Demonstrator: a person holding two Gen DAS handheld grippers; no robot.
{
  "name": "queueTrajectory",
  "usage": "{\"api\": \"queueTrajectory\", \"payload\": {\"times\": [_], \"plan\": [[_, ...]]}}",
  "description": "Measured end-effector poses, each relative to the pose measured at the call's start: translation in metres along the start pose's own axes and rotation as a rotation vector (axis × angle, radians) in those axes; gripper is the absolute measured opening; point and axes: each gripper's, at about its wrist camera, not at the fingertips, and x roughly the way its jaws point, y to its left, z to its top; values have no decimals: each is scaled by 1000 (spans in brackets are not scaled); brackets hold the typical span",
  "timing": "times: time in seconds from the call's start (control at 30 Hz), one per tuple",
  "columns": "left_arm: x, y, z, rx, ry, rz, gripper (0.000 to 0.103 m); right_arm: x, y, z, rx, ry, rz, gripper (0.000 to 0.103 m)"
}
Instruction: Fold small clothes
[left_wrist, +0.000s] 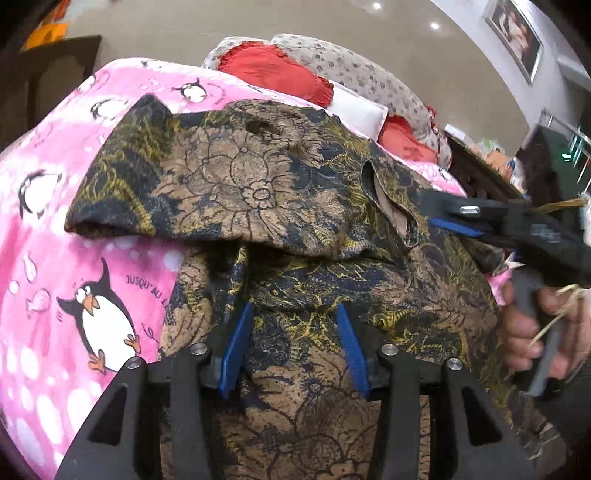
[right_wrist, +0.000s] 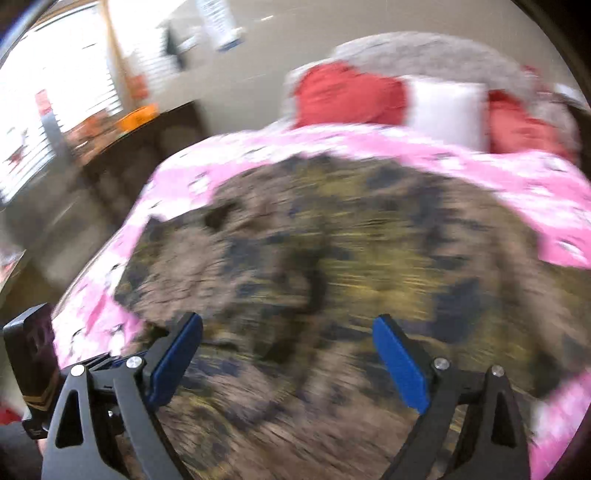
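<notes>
A brown, navy and yellow flower-print garment (left_wrist: 258, 177) lies spread on a pink penguin blanket (left_wrist: 55, 221), with its upper part folded over into a thick roll. In the left wrist view my left gripper (left_wrist: 294, 310) hovers low over the near part of the cloth. Its blue pads stand apart and nothing is pinched between them. My right gripper (left_wrist: 443, 218) reaches in from the right at the garment's edge, held by a hand (left_wrist: 535, 325). The right wrist view is motion-blurred. It shows the right gripper (right_wrist: 288, 319) wide open above the garment (right_wrist: 332, 240), holding nothing.
Red pillows (left_wrist: 273, 70), a grey patterned pillow (left_wrist: 362, 74) and a white one (left_wrist: 362, 110) sit at the bed's far end. Dark wooden furniture (left_wrist: 55, 74) stands to the left and a cluttered dark cabinet (left_wrist: 487, 166) to the right. A bright window (right_wrist: 55, 92) is at far left.
</notes>
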Motion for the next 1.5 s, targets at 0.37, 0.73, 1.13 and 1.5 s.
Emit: {"api": "queueTrajectory", "payload": {"times": [0.37,0.73,1.13,1.5], "plan": [[4,1,1,-1,0,7,27,53,-17,8,74,103,-72,30],[5,0,2,2,2,10,27,53,-30,6,113,52,-34,23],[8,-2,2,6,6,17,27,16,-125,8,367,42,-113,3],[8,-4,4,15,13,31,27,-50,-220,-40,551,-6,-175,4]]}}
